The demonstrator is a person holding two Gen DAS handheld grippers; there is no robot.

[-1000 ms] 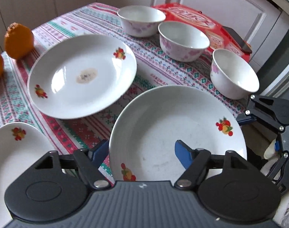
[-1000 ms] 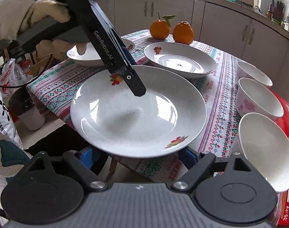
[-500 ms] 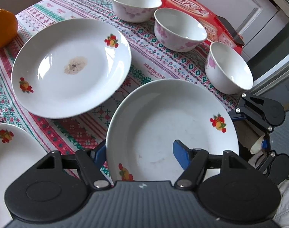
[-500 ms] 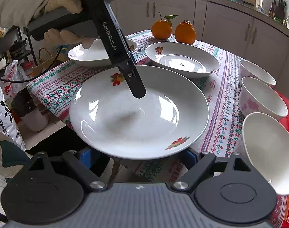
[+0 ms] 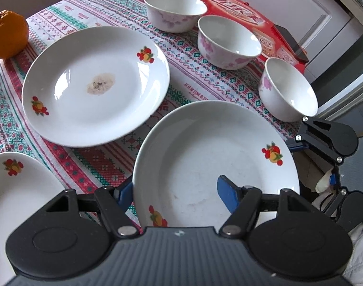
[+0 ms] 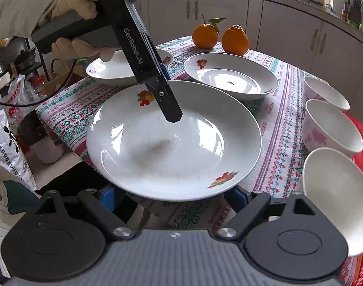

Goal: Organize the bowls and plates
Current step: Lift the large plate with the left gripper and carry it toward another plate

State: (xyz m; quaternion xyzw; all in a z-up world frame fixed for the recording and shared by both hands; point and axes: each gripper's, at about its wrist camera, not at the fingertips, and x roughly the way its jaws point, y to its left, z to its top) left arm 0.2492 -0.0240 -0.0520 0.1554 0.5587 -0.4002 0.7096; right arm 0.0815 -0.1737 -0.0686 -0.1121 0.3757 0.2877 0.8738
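A white plate with fruit prints (image 5: 212,157) is lifted above the table's near corner. My left gripper (image 5: 174,194) is shut on its rim, one blue finger above (image 5: 226,196) and one below. The same plate shows in the right wrist view (image 6: 174,140), with the left gripper (image 6: 167,104) clamped on its far rim. My right gripper (image 6: 174,196) is open, its fingers wide apart under the plate's near edge, not touching it. A second plate (image 5: 95,85) with a brown stain lies behind, and a third plate (image 5: 12,190) lies at the left. Three white bowls with pink flowers (image 5: 175,10) (image 5: 229,41) (image 5: 287,89) stand in a row.
The table has a patterned cloth (image 5: 193,71). An orange (image 5: 8,37) sits at the far left; two oranges (image 6: 219,37) show in the right wrist view. A red box (image 5: 241,14) with a dark phone (image 5: 291,43) lies behind the bowls. Bags (image 6: 7,140) stand on the floor.
The left gripper has lifted the held plate a little and drawn back from the table. The right gripper has stayed open under the plate's edge.
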